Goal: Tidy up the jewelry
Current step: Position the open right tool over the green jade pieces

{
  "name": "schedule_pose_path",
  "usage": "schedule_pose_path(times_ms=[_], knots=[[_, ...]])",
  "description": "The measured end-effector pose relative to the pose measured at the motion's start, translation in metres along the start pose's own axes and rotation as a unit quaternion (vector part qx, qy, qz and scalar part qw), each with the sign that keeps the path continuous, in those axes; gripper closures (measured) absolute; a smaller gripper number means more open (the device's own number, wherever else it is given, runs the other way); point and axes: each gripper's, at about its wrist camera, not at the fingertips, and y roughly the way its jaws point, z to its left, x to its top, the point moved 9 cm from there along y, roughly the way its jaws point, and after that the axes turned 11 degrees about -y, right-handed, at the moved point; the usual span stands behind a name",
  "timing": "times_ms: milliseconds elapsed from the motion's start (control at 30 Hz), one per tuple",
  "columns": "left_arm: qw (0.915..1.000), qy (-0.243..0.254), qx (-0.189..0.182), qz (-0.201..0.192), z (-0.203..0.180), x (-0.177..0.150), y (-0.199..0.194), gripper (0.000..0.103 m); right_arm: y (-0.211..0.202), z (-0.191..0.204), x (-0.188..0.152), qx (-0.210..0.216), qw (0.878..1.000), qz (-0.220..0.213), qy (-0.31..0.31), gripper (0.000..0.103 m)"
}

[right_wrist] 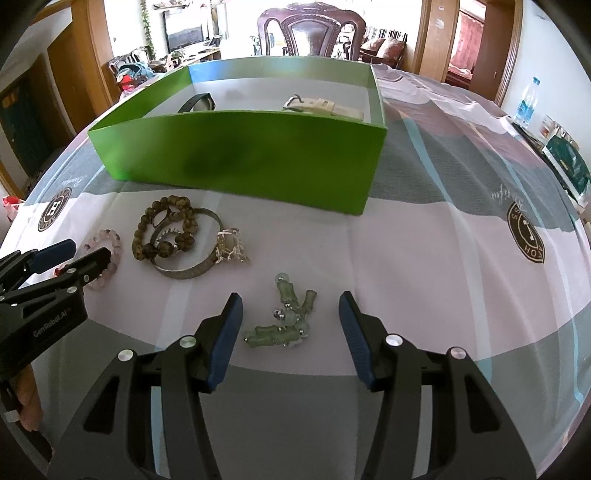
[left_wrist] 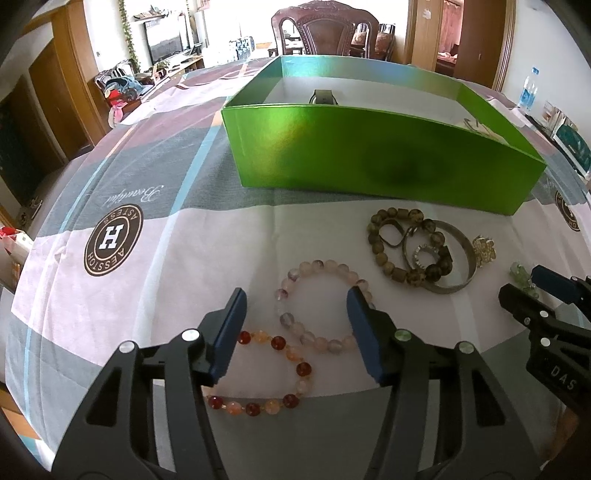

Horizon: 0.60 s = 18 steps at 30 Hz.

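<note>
My left gripper [left_wrist: 295,299] is open above a pale pink bead bracelet [left_wrist: 325,269], with a red and orange bead bracelet [left_wrist: 291,369] just nearer. My right gripper [right_wrist: 291,304] is open around a green jade bracelet [right_wrist: 288,317] on the cloth. A brown bead bracelet [left_wrist: 384,254], a silver bangle [left_wrist: 461,251] and a gold piece [left_wrist: 485,251] lie in a pile to the right. The green box [left_wrist: 369,155] stands behind; it holds a dark watch [right_wrist: 197,103] and a cream watch [right_wrist: 325,107].
A patterned tablecloth [left_wrist: 147,184] covers the table. A carved wooden chair [left_wrist: 325,29] stands beyond the box. A water bottle [right_wrist: 526,99] and boxes [right_wrist: 565,162] sit at the far right edge.
</note>
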Motion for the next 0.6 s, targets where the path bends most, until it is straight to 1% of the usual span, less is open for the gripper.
schedule_pose_path(times_ms=[267, 433, 600], knots=[[1.0000, 0.002, 0.001, -0.005, -0.0016, 0.0014, 0.0003, 0.046, 0.0004, 0.0009, 0.0000, -0.001, 1.000, -0.001, 0.000, 0.049], [0.9999, 0.007, -0.005, -0.006, -0.0056, 0.0008, -0.0007, 0.053, -0.0004, 0.0007, 0.0003, -0.002, 1.000, -0.004, 0.001, 0.049], [0.9999, 0.008, -0.002, -0.008, -0.0067, 0.0000, -0.0012, 0.053, -0.0006, 0.0008, -0.0004, -0.002, 1.000, -0.005, 0.002, 0.049]])
